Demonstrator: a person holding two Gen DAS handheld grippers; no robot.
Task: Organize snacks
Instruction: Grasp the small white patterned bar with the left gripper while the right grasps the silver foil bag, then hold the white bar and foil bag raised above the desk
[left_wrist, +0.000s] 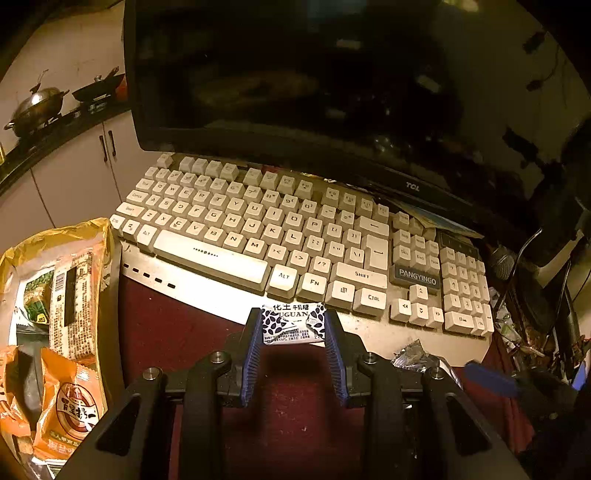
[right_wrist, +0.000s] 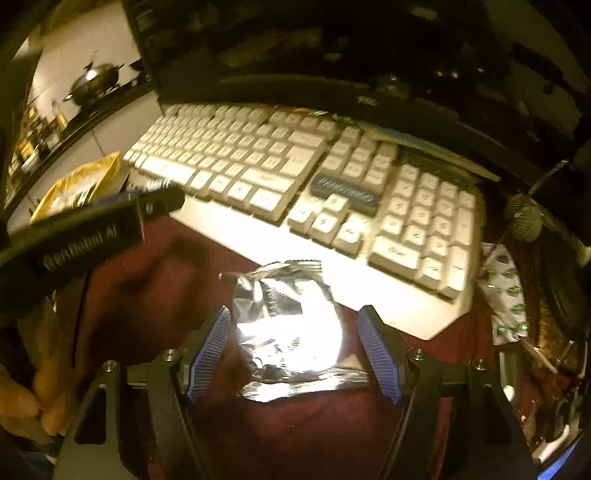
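Observation:
My left gripper (left_wrist: 293, 324) is shut on a small white packet with a dark seed pattern (left_wrist: 291, 323), held between its blue pads just above the keyboard's front edge. My right gripper (right_wrist: 293, 314) is open, its blue pads on either side of a crumpled silver foil packet (right_wrist: 291, 328) that lies on the dark red table cover; the pads stand apart from it. The foil packet also shows in the left wrist view (left_wrist: 415, 356). The left gripper's body shows at the left of the right wrist view (right_wrist: 85, 236).
A white keyboard (left_wrist: 280, 236) lies under a dark TCL monitor (left_wrist: 295, 85). An open yellow bag (left_wrist: 55, 295) holding orange snack packets sits at the left. Cables, a microphone (right_wrist: 524, 219) and a green-dotted wrapper (right_wrist: 506, 295) clutter the right edge.

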